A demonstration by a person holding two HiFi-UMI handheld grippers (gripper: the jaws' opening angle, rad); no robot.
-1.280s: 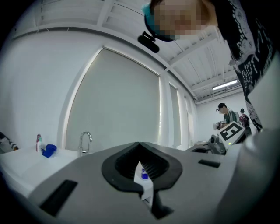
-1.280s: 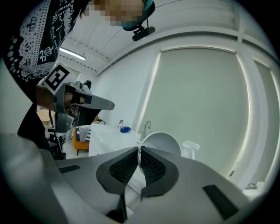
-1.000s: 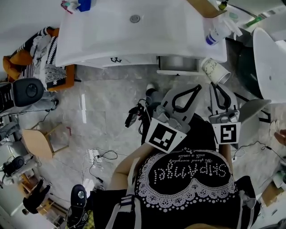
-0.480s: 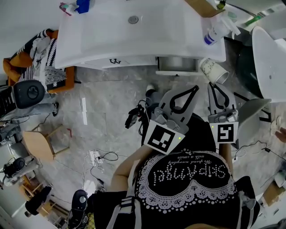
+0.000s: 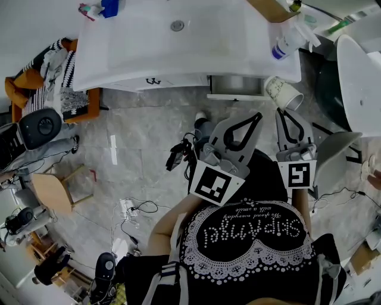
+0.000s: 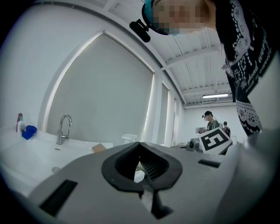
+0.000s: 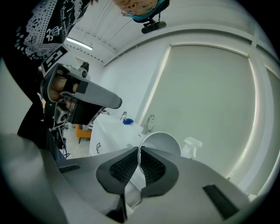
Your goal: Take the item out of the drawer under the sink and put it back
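A speckled paper cup (image 5: 284,93) hangs in the air just right of the open drawer (image 5: 235,85) under the white sink (image 5: 178,53). My right gripper (image 5: 285,113) is shut on the cup's wall. In the right gripper view the cup's white rim (image 7: 164,141) rises past the closed jaws of my right gripper (image 7: 140,151). My left gripper (image 5: 256,117) is held beside it, below the drawer, shut with nothing in it. In the left gripper view the tips of the left gripper (image 6: 140,143) meet, and the faucet (image 6: 63,129) stands far left.
A spray bottle (image 5: 289,41) and a cardboard box (image 5: 271,9) sit on the sink's right end. A large white rounded fixture (image 5: 360,77) stands at the right. A basket of cloth (image 5: 59,77) is at the left, and cables (image 5: 134,208) lie on the tiled floor.
The right gripper has rolled slightly with the cup still in its jaws, and the cup has shifted a little up and left. The left gripper has stayed put.
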